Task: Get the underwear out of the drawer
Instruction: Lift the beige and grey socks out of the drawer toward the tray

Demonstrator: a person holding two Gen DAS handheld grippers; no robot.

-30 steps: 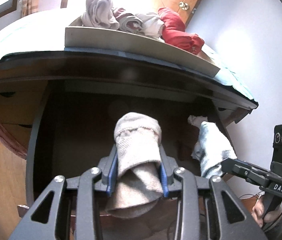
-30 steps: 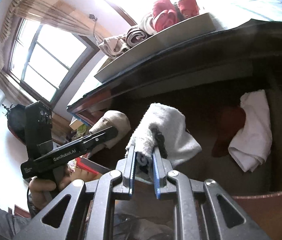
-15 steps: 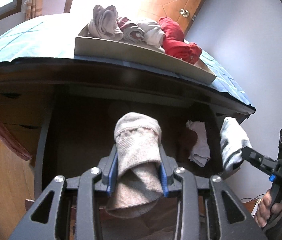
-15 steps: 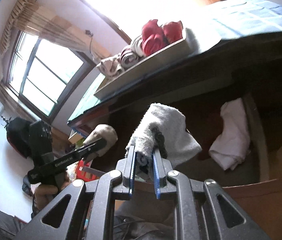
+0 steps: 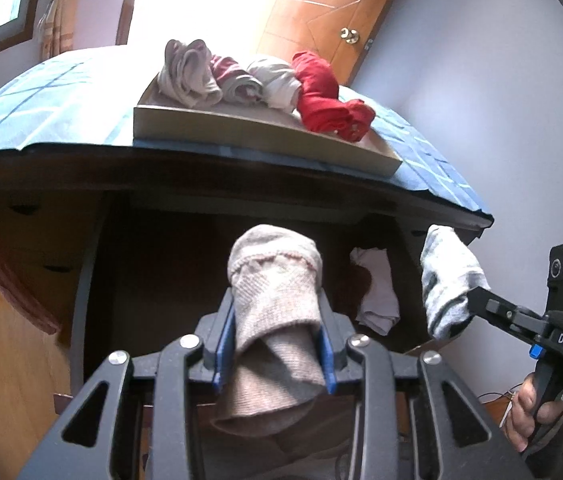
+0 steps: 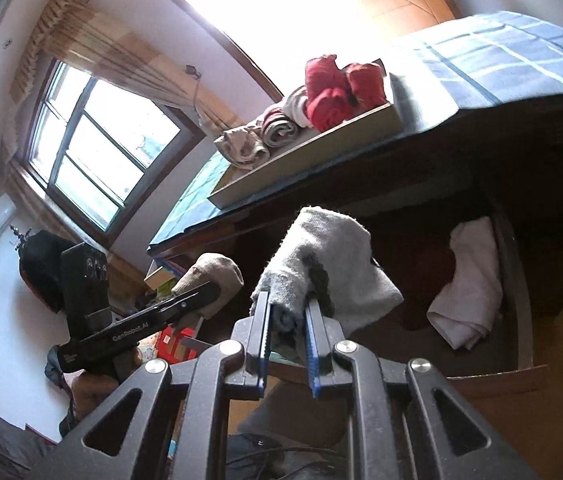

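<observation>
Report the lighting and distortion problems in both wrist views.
Left wrist view: backlight blown out white above the tray, the drawer interior deep in shadow, fisheye bowing the tabletop edge. Right wrist view: the window glare washes out the top, the white cloth dim.

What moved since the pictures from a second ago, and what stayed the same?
Both grippers rose out of the drawer. The left gripper carried up the beige roll; the right gripper carried up the grey roll. Both grips stayed shut. The white garment stayed inside.
</observation>
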